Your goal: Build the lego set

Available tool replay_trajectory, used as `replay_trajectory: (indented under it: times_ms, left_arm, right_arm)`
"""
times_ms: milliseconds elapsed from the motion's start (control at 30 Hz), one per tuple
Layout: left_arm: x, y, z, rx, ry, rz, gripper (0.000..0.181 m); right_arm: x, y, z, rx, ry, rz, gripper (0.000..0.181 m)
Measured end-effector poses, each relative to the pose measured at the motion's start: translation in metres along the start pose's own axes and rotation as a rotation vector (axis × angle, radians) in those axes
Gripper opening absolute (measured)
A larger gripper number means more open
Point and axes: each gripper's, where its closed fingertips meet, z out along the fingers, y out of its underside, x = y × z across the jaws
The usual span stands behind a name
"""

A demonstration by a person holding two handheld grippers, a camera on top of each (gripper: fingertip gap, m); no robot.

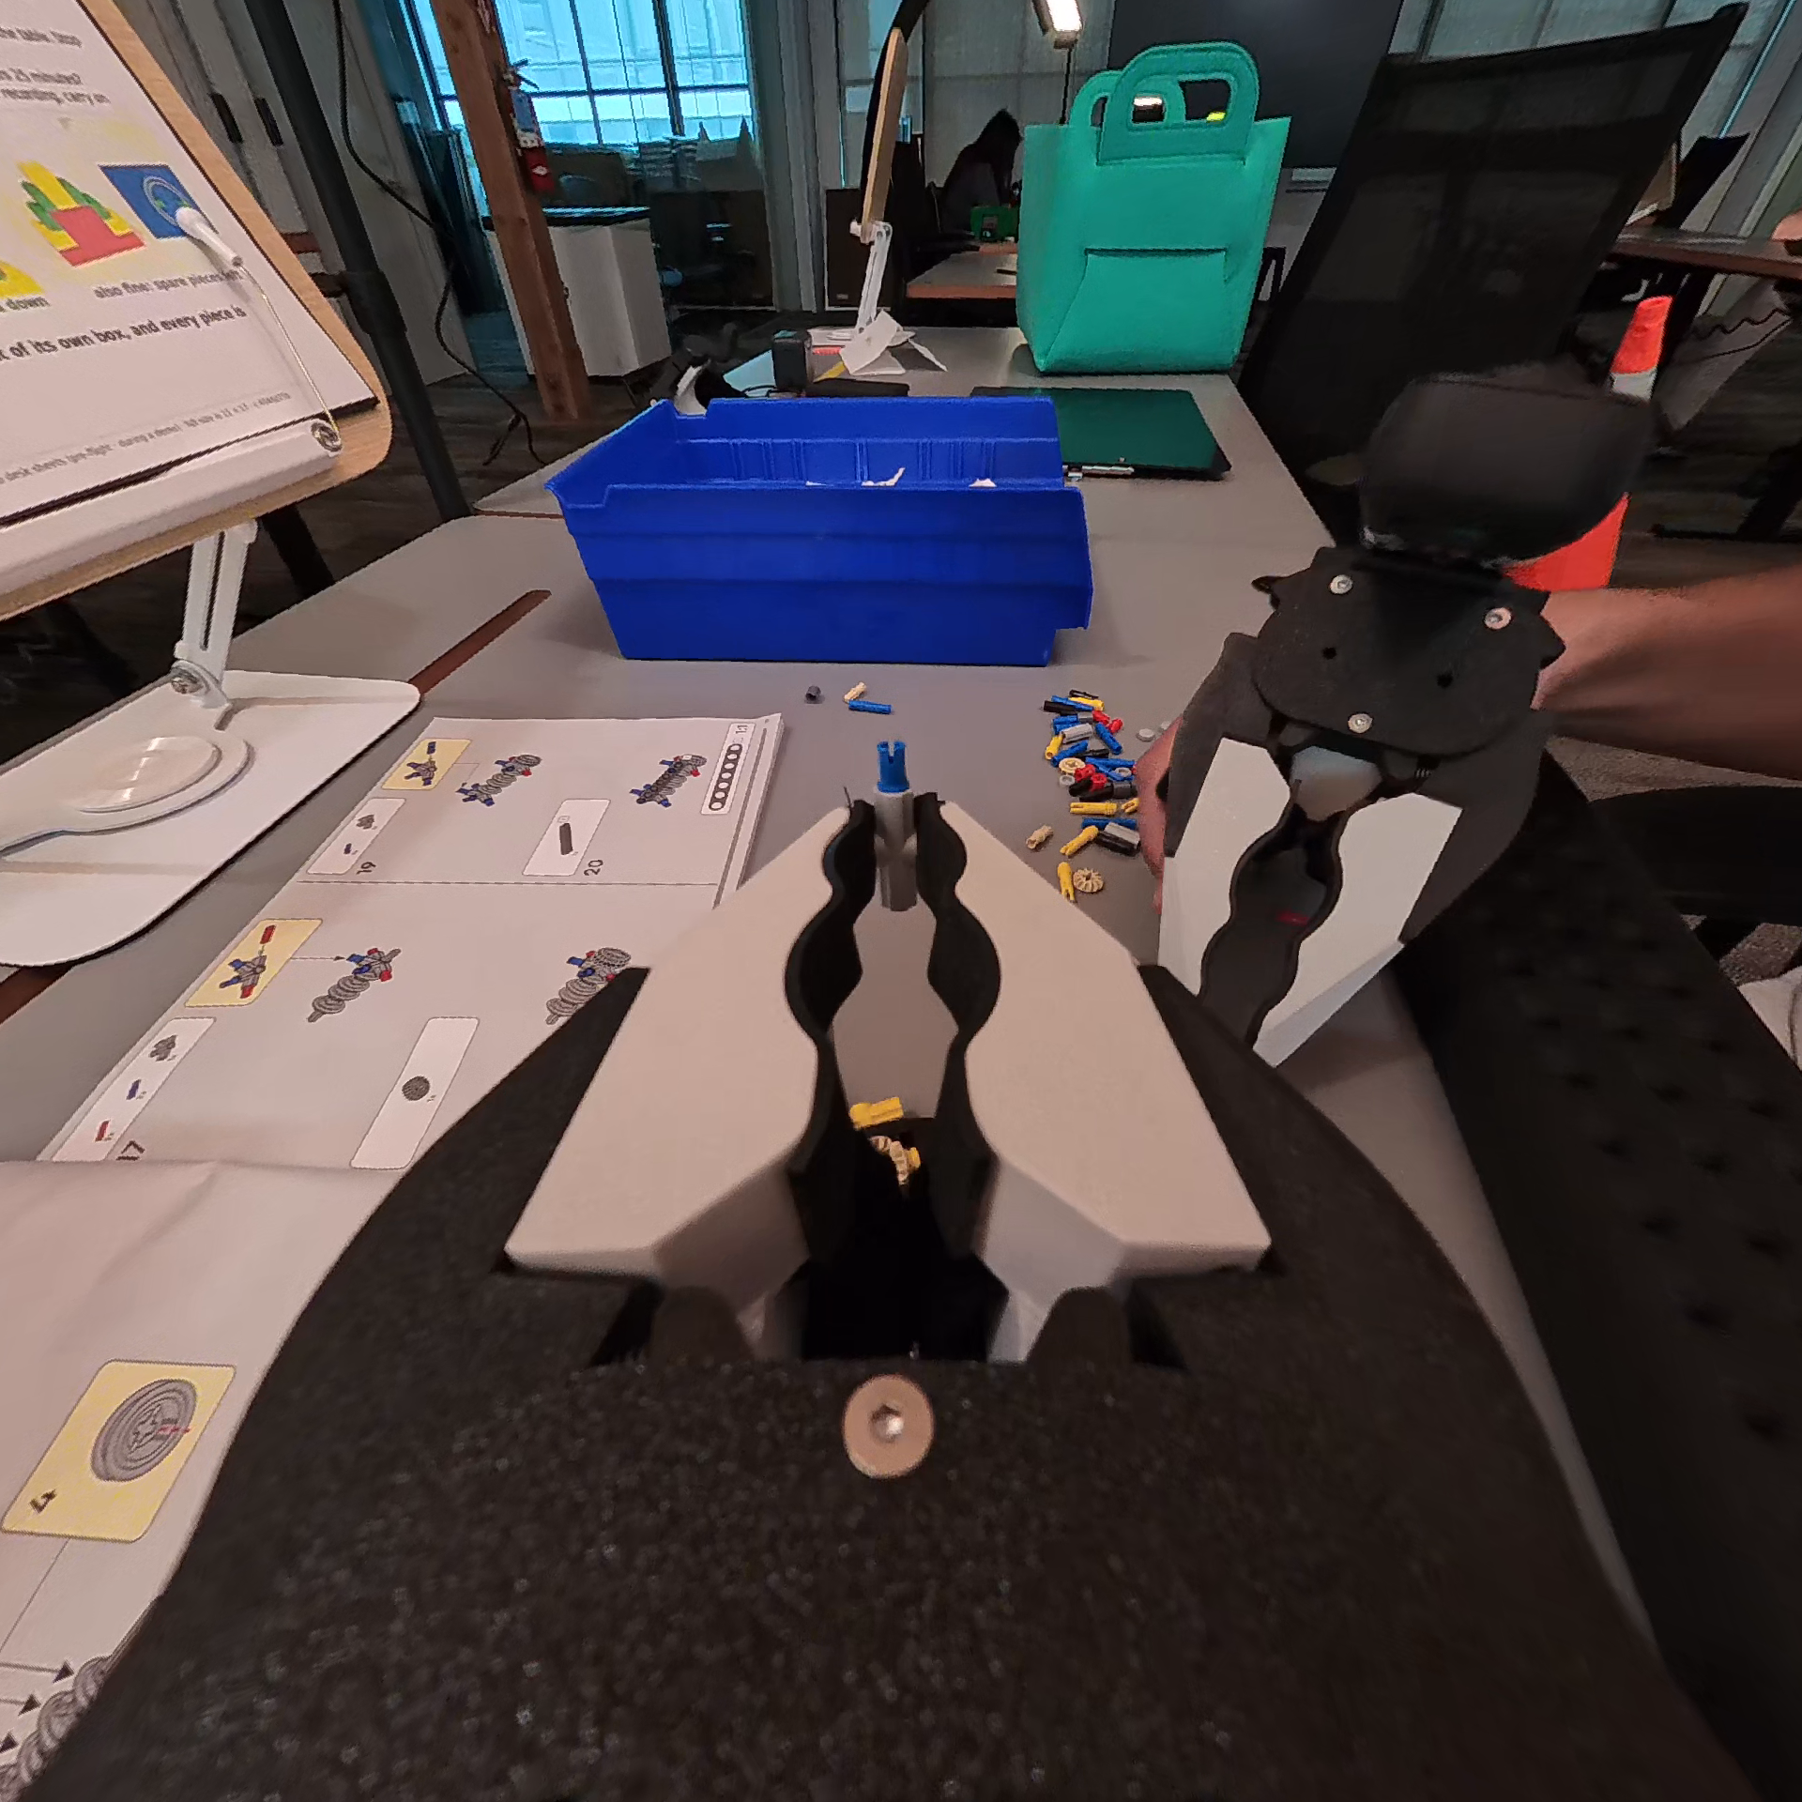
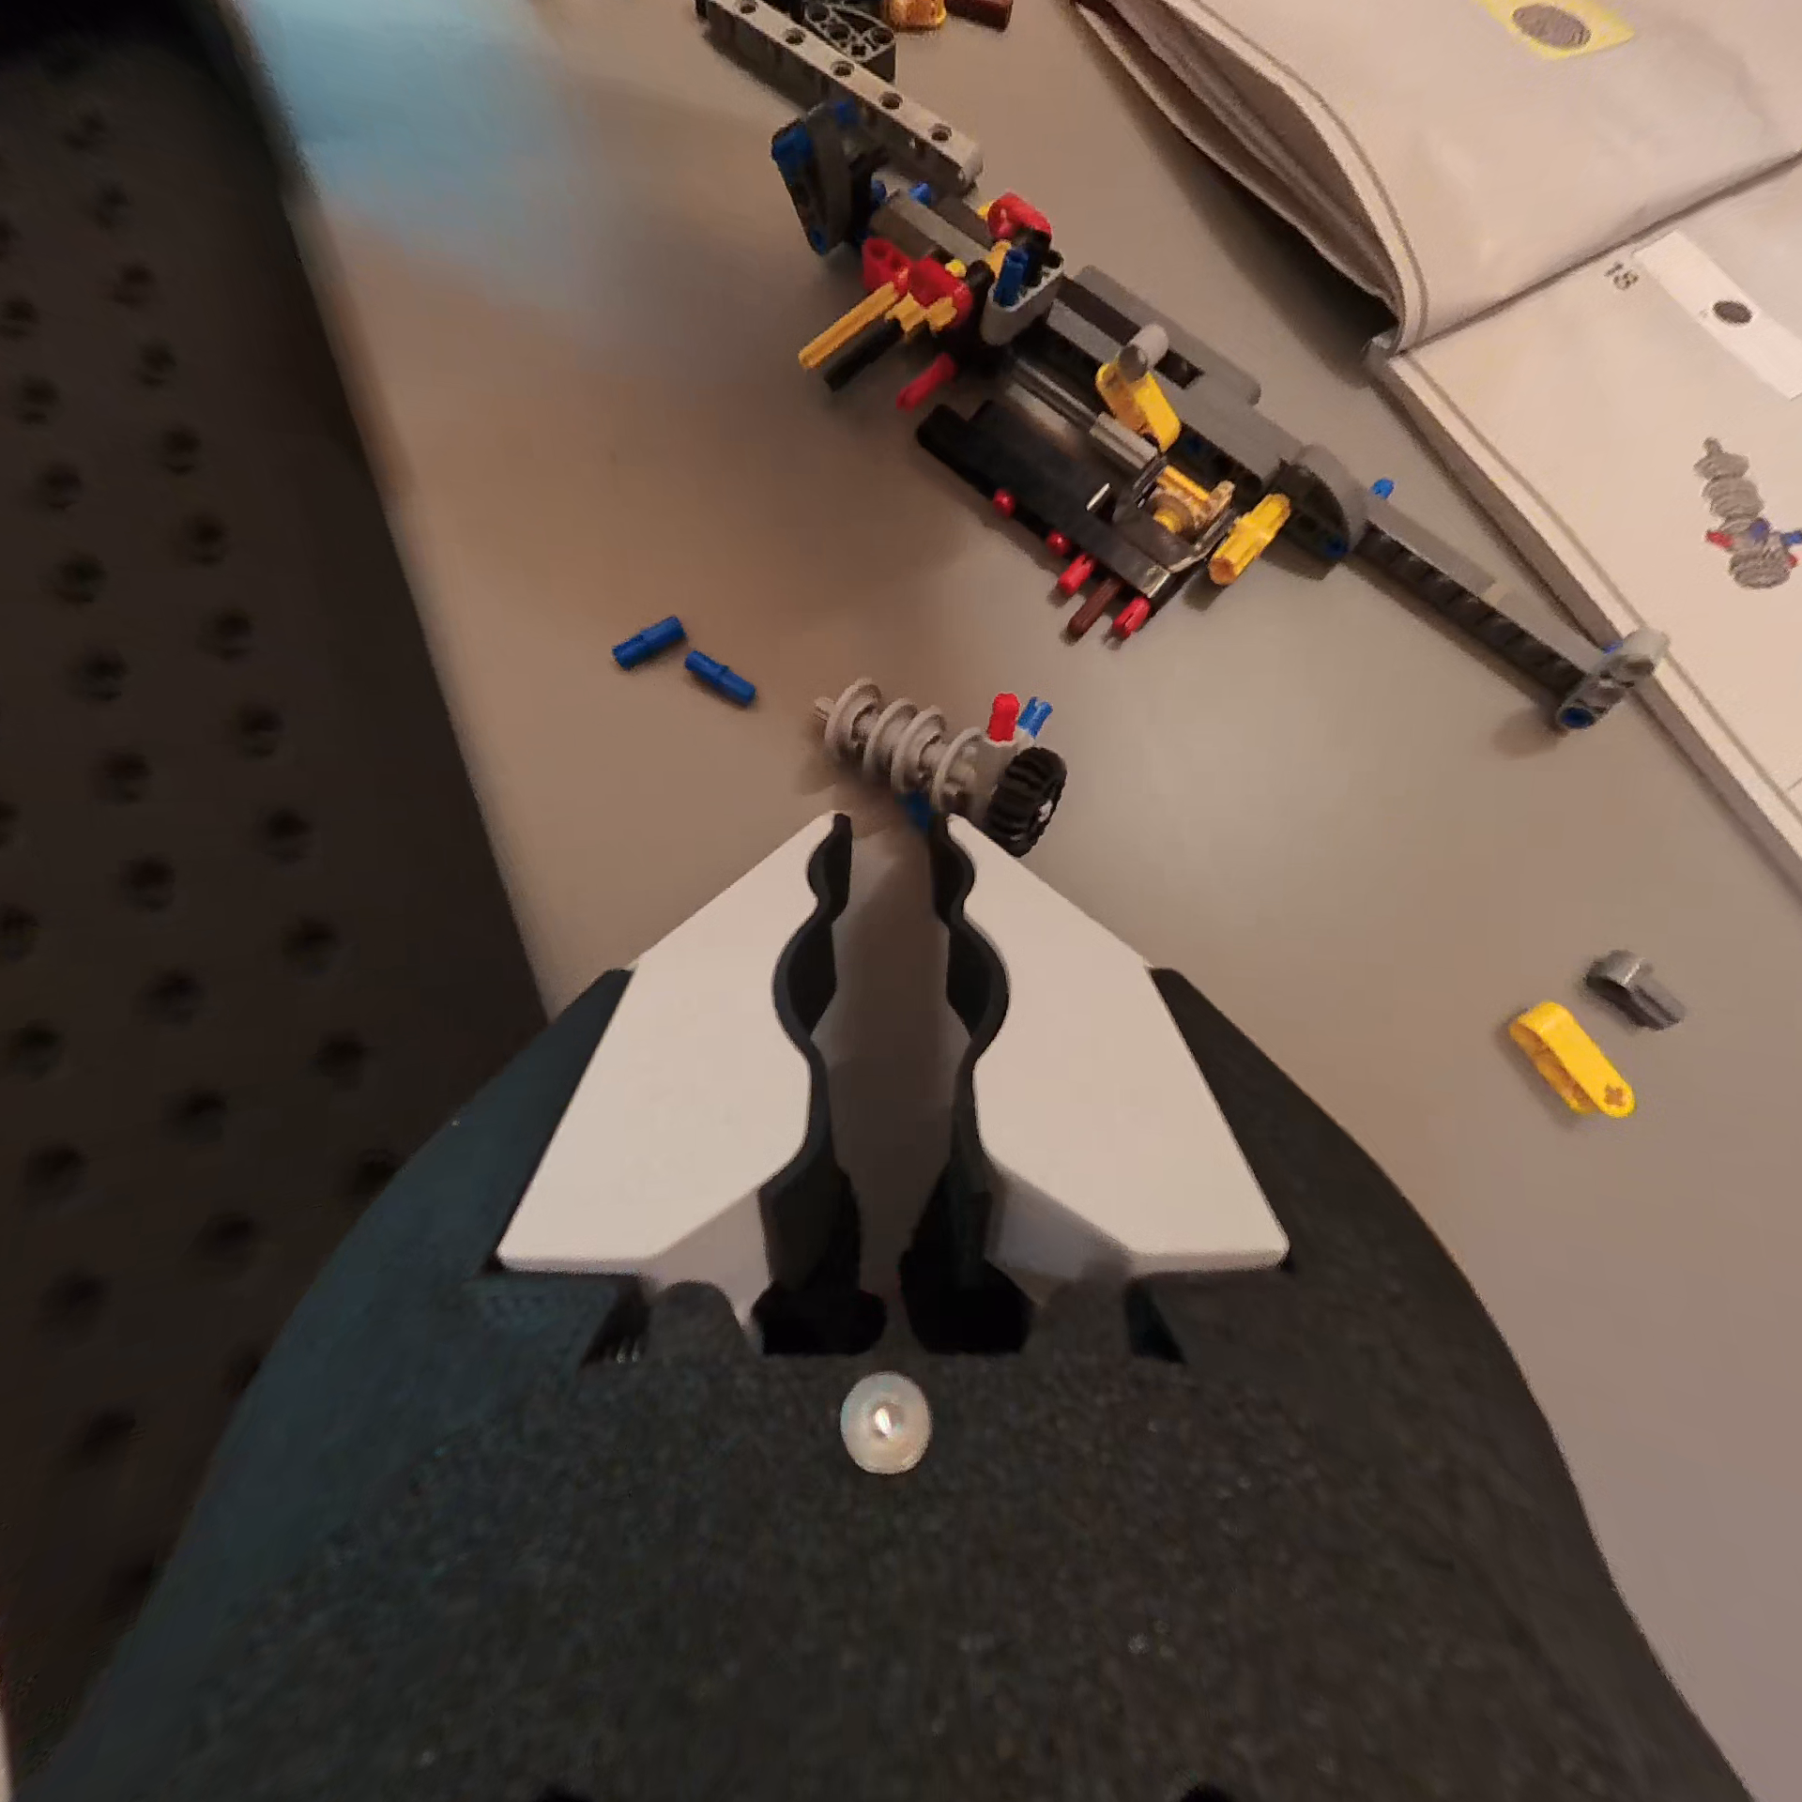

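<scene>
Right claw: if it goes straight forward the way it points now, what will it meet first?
Most likely the small grey worm-gear assembly with the black gear, lying just beyond the right claw tips. The open fingers look almost on it already, though depth is unclear.

One blue bin [image 1: 829, 546] sits at upper centre of the left wrist view, with one teal bag [image 1: 1146, 224] behind it and one open instruction booklet [image 1: 468, 878] at left. In the right wrist view, two loose blue pins [image 2: 683, 658] lie left of centre. One yellow piece [image 2: 1570, 1058] and one grey piece [image 2: 1633, 987] lie at right, and one long assembly [image 2: 1121, 390] at top.
</scene>
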Motion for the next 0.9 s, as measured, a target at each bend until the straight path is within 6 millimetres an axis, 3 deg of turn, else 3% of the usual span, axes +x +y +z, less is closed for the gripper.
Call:
replay_trajectory:
  times_ms: [333, 533, 767, 900]
  left_arm:
    - [0.001, 0.006, 0.002, -0.028, 0.003, 0.013, 0.007]
    - [0.005, 0.007, 0.004, -0.033, 0.022, 0.015, 0.007]
    - [0.006, 0.005, 0.002, -0.027, 0.029, 0.011, 0.007]
    - [0.006, 0.005, 0.002, -0.025, 0.03, 0.01, 0.007]
  right_arm:
    - [-0.001, -0.011, 0.01, 0.026, -0.052, -0.082, 0.017]
    - [0.007, -0.01, 0.009, 0.08, -0.11, -0.148, 0.015]
    - [0.003, -0.003, 0.013, 0.024, -0.239, -0.204, 0.007]
    - [0.001, -0.003, 0.013, 0.011, -0.229, -0.238, 0.004]
